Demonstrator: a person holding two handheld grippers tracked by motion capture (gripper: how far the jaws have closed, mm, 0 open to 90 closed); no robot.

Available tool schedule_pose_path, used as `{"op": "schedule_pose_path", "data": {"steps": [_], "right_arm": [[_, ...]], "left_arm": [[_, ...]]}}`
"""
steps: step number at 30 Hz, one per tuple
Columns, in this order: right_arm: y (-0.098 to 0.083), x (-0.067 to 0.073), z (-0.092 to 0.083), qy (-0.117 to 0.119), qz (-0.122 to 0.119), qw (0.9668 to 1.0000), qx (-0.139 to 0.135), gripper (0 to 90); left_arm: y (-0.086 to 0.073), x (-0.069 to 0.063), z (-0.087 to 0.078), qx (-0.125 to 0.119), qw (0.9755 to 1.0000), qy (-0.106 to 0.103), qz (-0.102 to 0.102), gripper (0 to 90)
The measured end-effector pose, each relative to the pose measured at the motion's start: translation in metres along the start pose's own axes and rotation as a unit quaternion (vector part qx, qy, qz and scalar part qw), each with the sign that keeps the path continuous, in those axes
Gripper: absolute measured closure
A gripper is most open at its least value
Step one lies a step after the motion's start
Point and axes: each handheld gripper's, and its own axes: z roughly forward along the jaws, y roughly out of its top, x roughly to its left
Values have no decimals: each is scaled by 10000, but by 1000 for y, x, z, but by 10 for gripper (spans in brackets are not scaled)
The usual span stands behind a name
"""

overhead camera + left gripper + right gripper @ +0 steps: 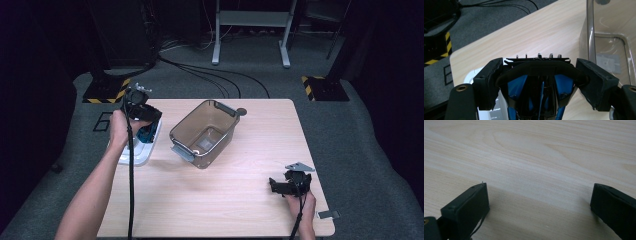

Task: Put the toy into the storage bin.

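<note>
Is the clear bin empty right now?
Nearly: the clear bin holds one small pale flat piece on its floor, otherwise bare.

The wooden table (215,200) is lit evenly from overhead in the high view, while the surroundings at nine and three o'clock are lost in near-black. A soft shadow is cast under the clear bin (204,133), toward six o'clock. The whole frame is rendered soft and slightly grainy. In the left gripper view, pale glare is seen on the bin wall toward two o'clock, and the black jaws at the bottom are mildly blurred. In the right gripper view, broad diffuse shadows are thrown on the wood between the jaws, with the grain at twelve o'clock slightly washed out.
</note>
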Motion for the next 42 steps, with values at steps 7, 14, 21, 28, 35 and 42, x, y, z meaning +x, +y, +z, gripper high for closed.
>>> {"op": "schedule_pose_path", "data": {"steps": [7,14,21,28,35,42], "right_arm": [[0,0,0,0,2,10000,1,13],[0,0,0,3,0,10000,0,13],[0,0,0,2,1,10000,0,13],[0,0,0,3,-1,10000,-1,13],[0,0,0,2,3,10000,-1,13],[0,0,0,2,5,10000,0,13]], "left_arm": [[18,-1,-4,-127,9999,50,54,250],[36,-7,-13,-211,9995,80,219,249],[53,-13,-23,-347,9989,123,292,250],[69,-21,-29,-464,9981,89,397,249],[82,-37,-30,-588,9969,17,520,249],[93,-59,-31,-754,9950,-215,614,249]]}}
